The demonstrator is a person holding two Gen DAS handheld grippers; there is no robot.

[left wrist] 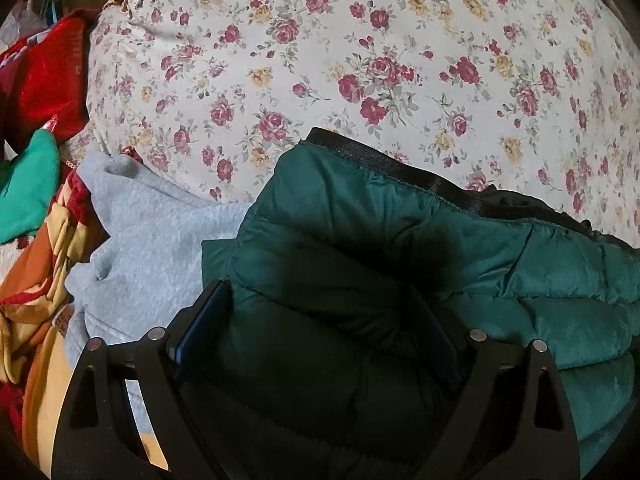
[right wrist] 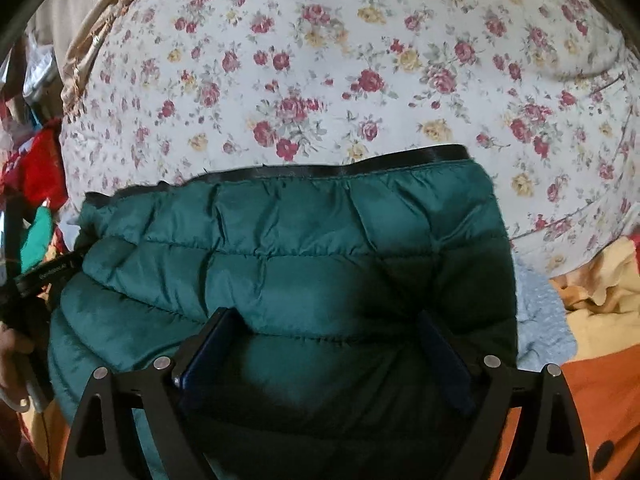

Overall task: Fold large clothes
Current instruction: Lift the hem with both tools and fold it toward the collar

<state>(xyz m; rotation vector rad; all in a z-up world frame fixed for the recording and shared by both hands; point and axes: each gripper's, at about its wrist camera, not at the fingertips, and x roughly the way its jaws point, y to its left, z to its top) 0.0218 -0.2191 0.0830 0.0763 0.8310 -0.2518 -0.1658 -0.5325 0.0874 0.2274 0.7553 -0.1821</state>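
A dark green quilted puffer jacket [left wrist: 420,248] with a black trimmed edge lies on a floral bedsheet [left wrist: 320,60]. It fills the lower half of the right wrist view [right wrist: 280,256] too. My left gripper [left wrist: 320,304] hangs just over the jacket, jaws wide apart, with padded fabric bulging between the fingers. My right gripper [right wrist: 326,324] is likewise wide open over the jacket's quilted panel, near its right edge. Whether the fingers press the fabric I cannot tell.
A grey sweatshirt [left wrist: 148,240] lies left of the jacket, beside a pile of red, green and orange-yellow clothes [left wrist: 36,200]. Orange and yellow garments [right wrist: 600,360] and light blue fabric [right wrist: 540,320] lie at the right. The floral sheet [right wrist: 320,60] stretches beyond.
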